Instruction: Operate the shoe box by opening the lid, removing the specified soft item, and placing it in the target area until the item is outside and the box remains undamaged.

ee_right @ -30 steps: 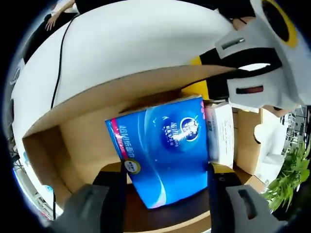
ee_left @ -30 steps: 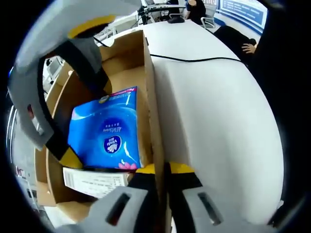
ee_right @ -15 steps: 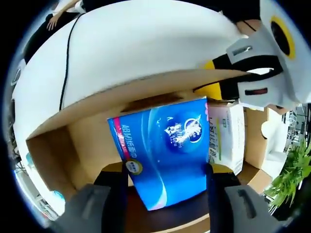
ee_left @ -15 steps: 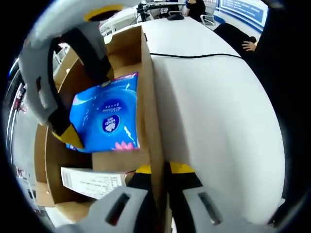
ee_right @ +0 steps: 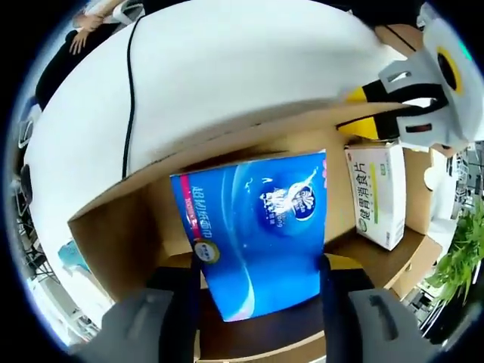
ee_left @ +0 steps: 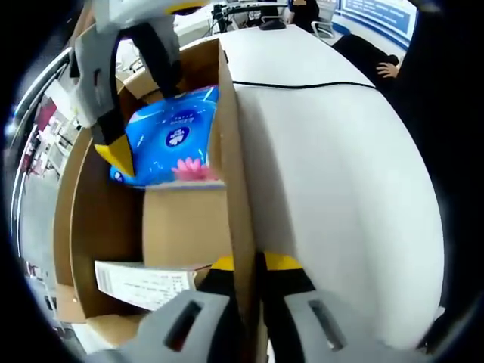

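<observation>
Surface: white tabletop (ee_left: 340, 189) beside the shoe box (ee_left: 231, 151).
Left gripper view: my left gripper (ee_left: 246, 265) pinches the box's long side wall; the blue tissue pack (ee_left: 170, 140) sits raised at the far end.
Right gripper view: my right gripper (ee_right: 257, 272) clamps the pack's near edge, its long axis pointing away from me; the target area lies beyond the wall, I judge.

A white table (ee_left: 340, 166) carries the shoe box (ee_left: 231, 181) and a black cable (ee_left: 302, 86).

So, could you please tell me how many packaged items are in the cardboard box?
2: the blue soft tissue pack gripped by the right gripper, and a white-green carton on the box floor. Others may be hidden.
</observation>
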